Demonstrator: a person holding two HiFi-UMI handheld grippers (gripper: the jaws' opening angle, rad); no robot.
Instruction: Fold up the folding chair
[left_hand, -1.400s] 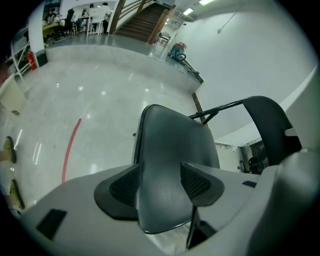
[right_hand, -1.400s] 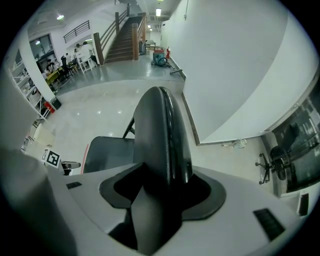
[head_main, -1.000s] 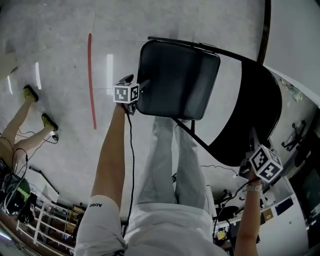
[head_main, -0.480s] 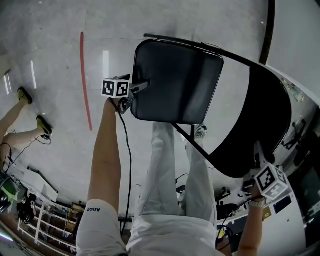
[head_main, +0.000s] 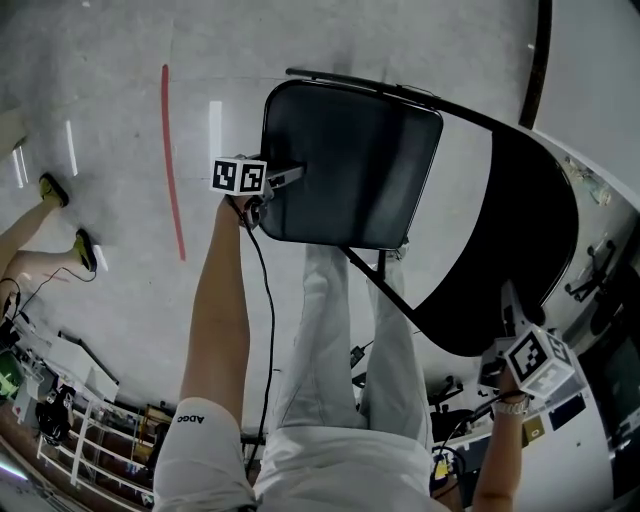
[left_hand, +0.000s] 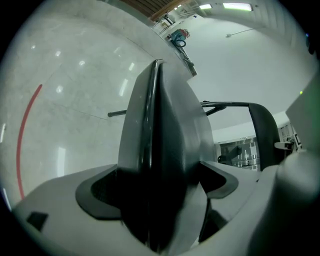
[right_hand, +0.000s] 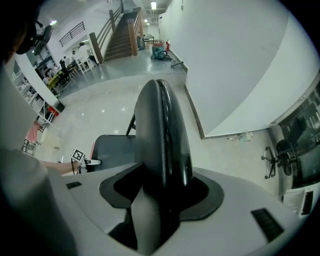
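Observation:
The black folding chair stands over my legs, its padded seat (head_main: 350, 165) tilted up and its curved backrest (head_main: 525, 230) to the right. My left gripper (head_main: 283, 180) is at the seat's left edge. In the left gripper view that seat edge (left_hand: 160, 130) stands edge-on between the jaws of the left gripper (left_hand: 160, 175), which have just been opening; the pads flank it without squeezing. My right gripper (head_main: 507, 310) is shut on the backrest's lower rim, and the backrest (right_hand: 160, 125) fills the gap of the right gripper (right_hand: 162, 185).
A red line (head_main: 170, 160) is painted on the grey floor to the left. Another person's legs (head_main: 45, 250) are at the far left, above shelving (head_main: 80, 430) and cables. A white wall (head_main: 600, 90) and an office chair (head_main: 590, 270) are on the right. A staircase (right_hand: 122, 35) is far off.
My left gripper has shifted slightly left and up in the picture along the seat's edge, and the seat looks a little larger. The right gripper has stayed on the backrest.

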